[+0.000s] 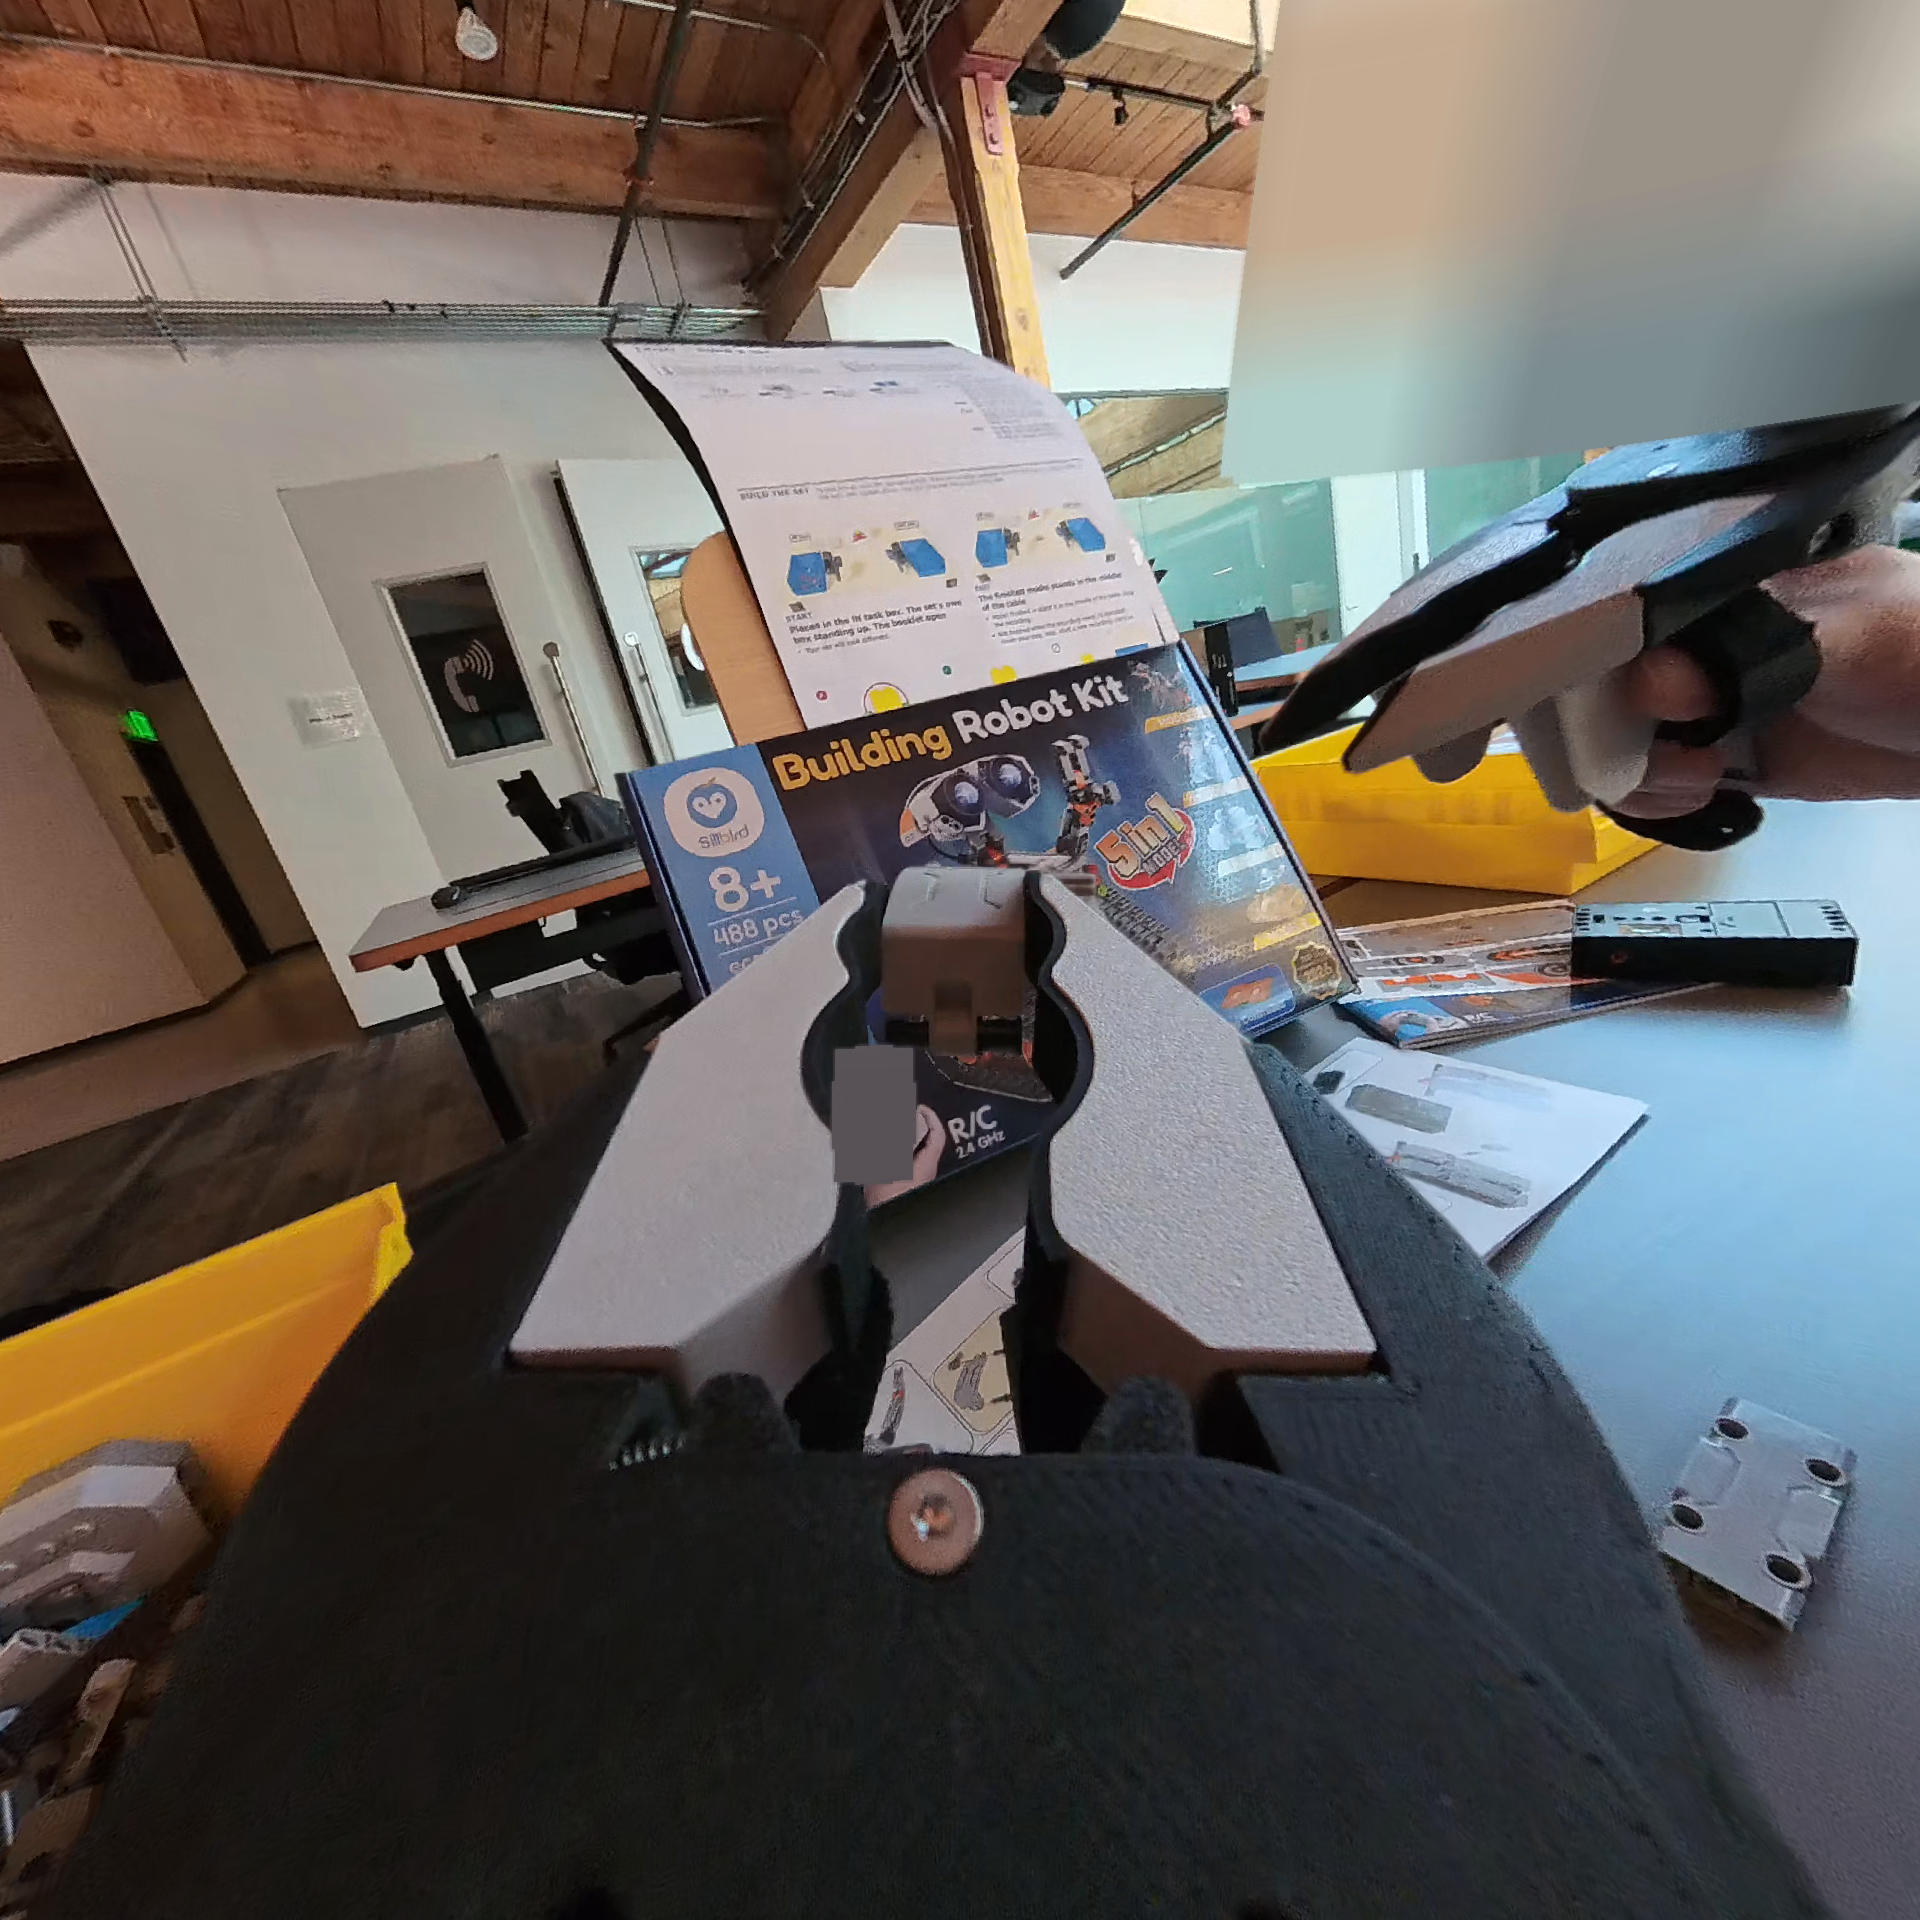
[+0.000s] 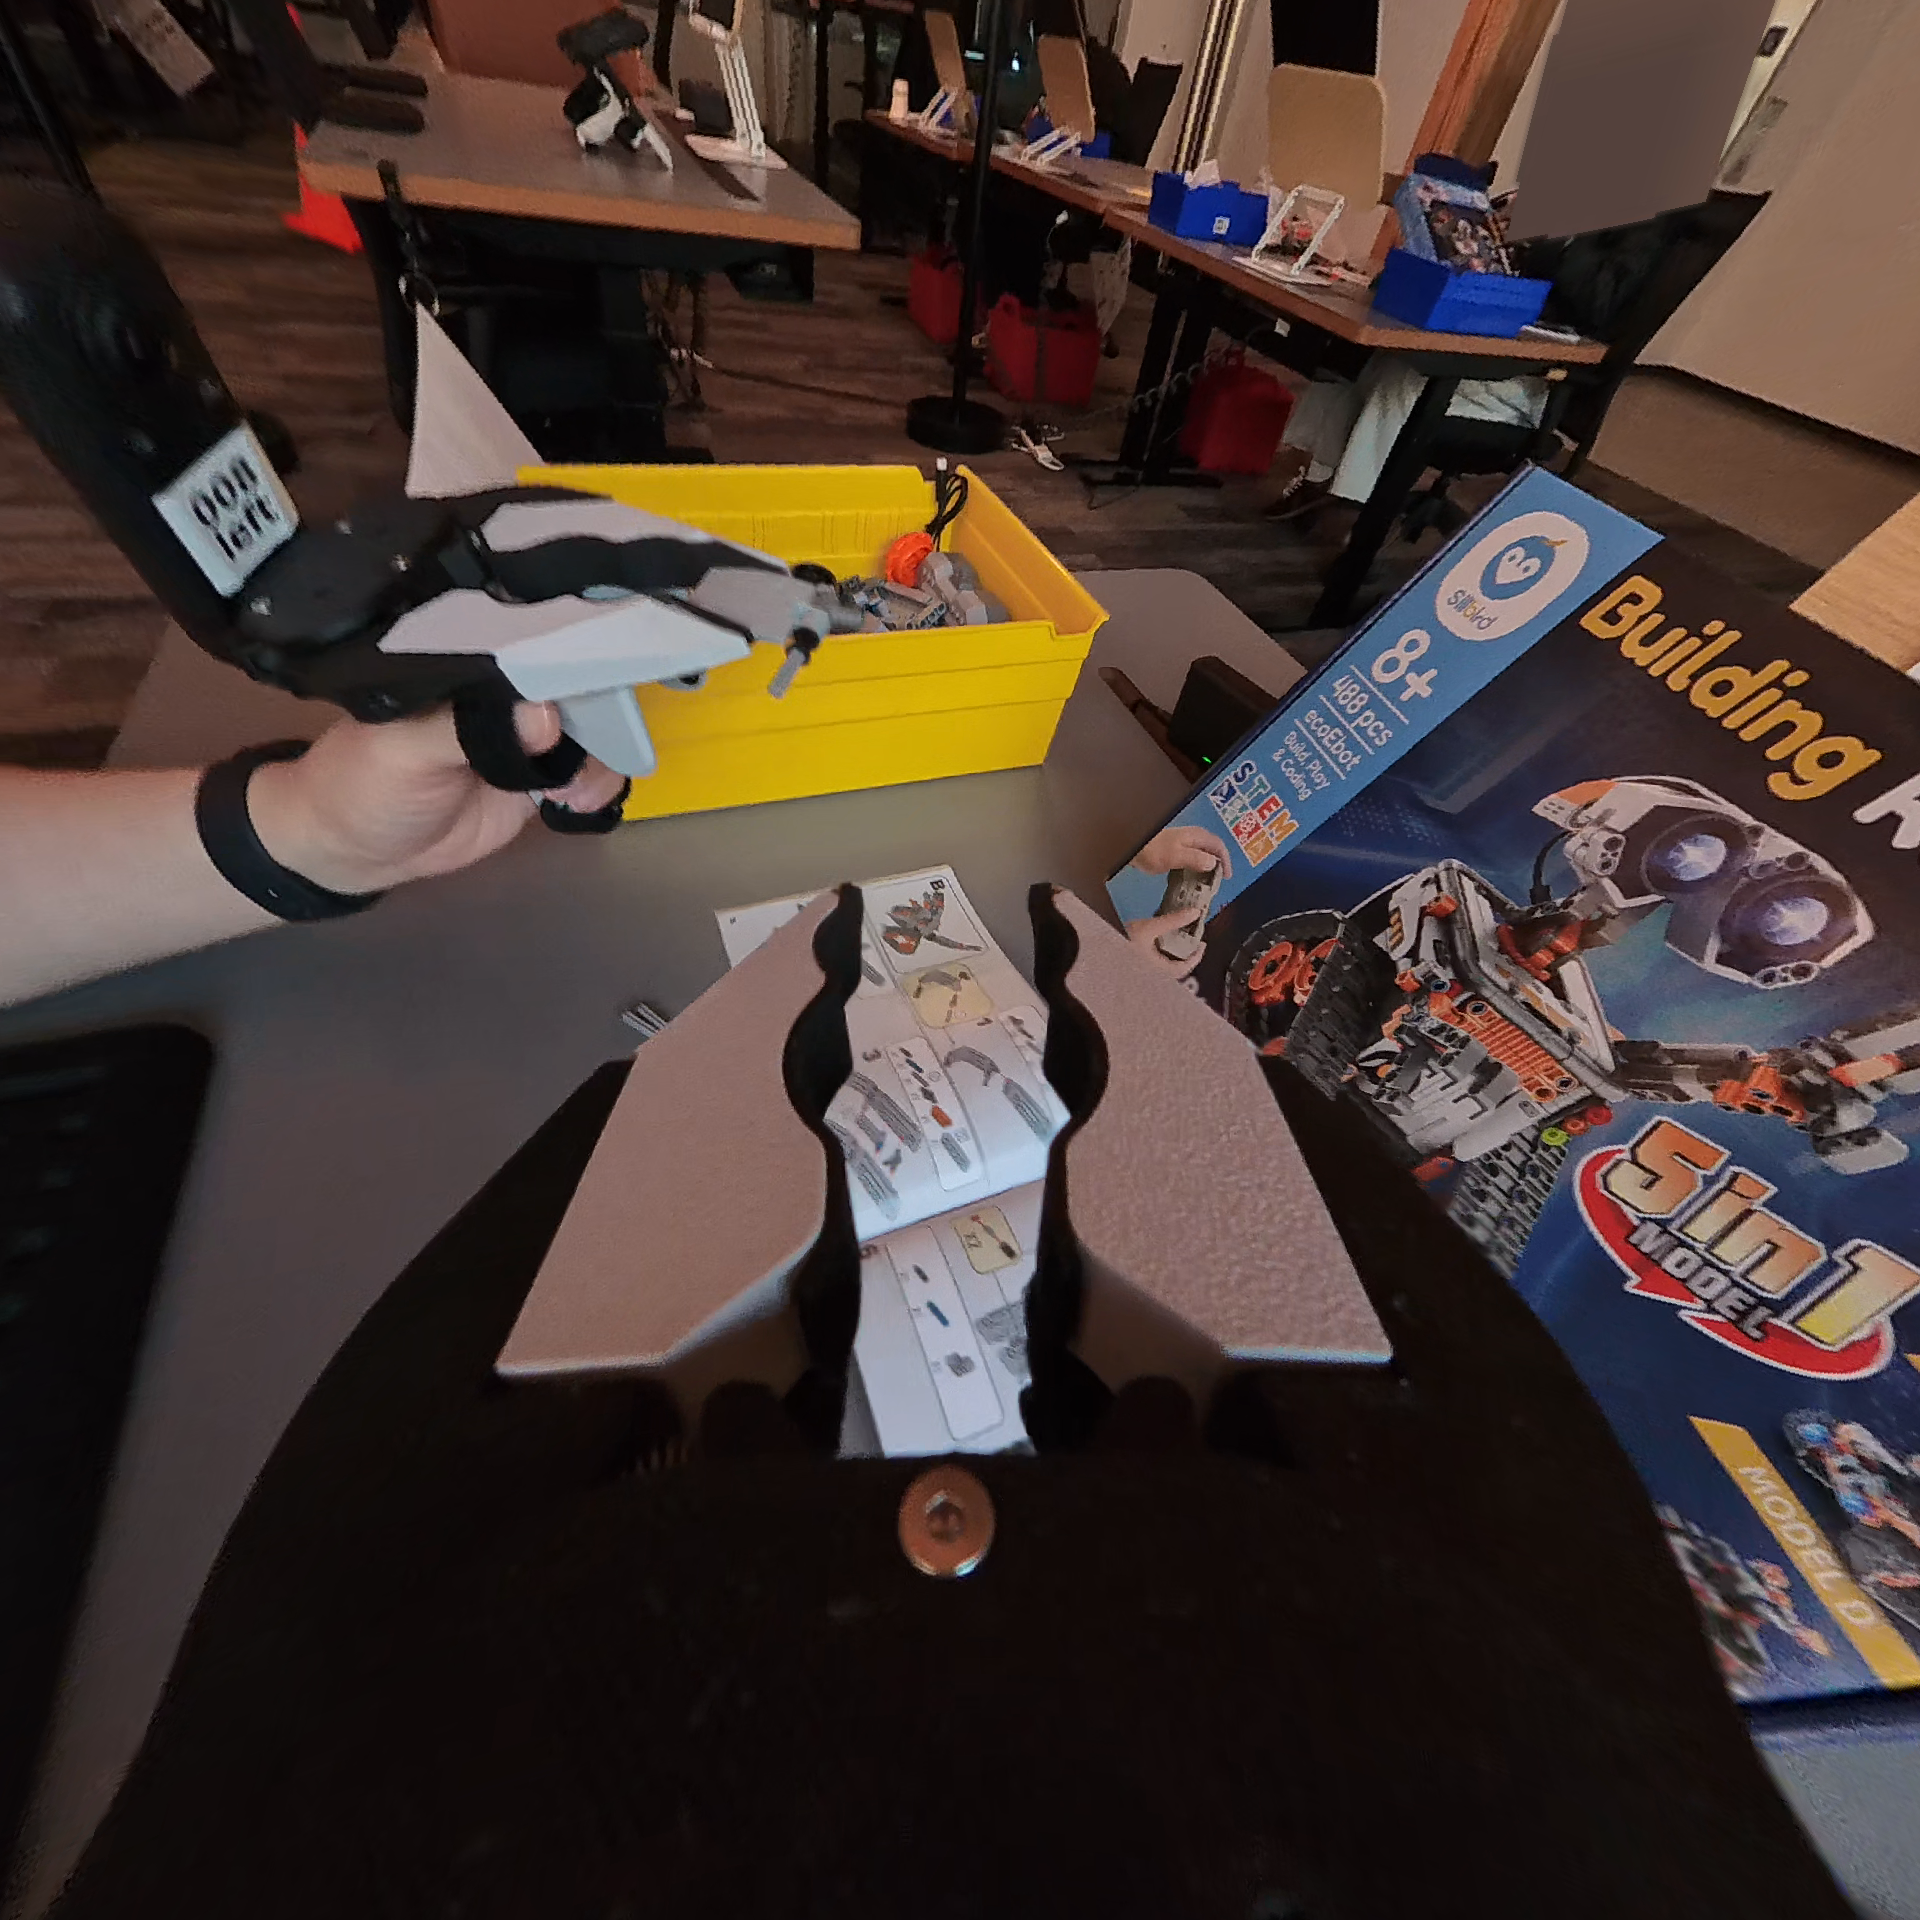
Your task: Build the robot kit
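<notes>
My left gripper (image 1: 951,899) is shut on a small grey building-block part (image 1: 951,945), held in the air in front of the upright robot kit box (image 1: 1195,831). In the right wrist view the left gripper (image 2: 816,623) holds this grey part (image 2: 795,655) over the near edge of a yellow bin (image 2: 862,717). My right gripper (image 2: 945,899) is open and empty, above an open instruction booklet (image 2: 935,1091) on the grey table. It also shows in the left wrist view (image 1: 1382,727), held in a hand at the upper right.
The kit box (image 2: 1558,1039) leans at the right. The yellow bin (image 1: 187,1340) holds loose parts; a second yellow bin (image 1: 1434,831) is behind. A black oblong part (image 1: 1714,945), a grey plate part (image 1: 1756,1507), booklets (image 1: 1475,1143) and a standing instruction sheet (image 1: 914,520) are nearby. The grippers' ends are close to 11 cm from one another.
</notes>
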{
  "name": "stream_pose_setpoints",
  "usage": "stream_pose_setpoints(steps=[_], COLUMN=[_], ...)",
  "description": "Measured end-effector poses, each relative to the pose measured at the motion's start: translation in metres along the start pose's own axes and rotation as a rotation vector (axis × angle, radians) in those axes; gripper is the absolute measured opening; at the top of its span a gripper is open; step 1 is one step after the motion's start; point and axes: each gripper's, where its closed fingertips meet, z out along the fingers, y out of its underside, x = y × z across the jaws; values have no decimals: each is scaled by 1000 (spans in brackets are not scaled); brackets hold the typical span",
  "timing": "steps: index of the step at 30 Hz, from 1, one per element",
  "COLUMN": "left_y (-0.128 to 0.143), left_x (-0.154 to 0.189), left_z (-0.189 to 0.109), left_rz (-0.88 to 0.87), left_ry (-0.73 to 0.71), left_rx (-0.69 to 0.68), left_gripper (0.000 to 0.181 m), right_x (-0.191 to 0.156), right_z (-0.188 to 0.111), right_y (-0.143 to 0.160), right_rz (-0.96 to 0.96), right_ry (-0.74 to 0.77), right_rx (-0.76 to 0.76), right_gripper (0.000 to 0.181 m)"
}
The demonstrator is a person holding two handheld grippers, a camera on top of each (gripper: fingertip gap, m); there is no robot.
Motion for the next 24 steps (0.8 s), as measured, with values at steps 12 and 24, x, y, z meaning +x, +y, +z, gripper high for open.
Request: stream_pose_setpoints(steps=[12, 24], left_y=[18, 13], left_x=[9, 48], left_z=[5, 10], left_rz=[29, 31], left_ry=[11, 135], left_rx=[-61, -29], left_gripper=[25, 25], right_x=[-28, -38], right_z=[24, 42], right_y=[-15, 6], right_rz=[116, 789], right_ry=[-25, -362], right_rx=[146, 144], right_gripper=[19, 24])
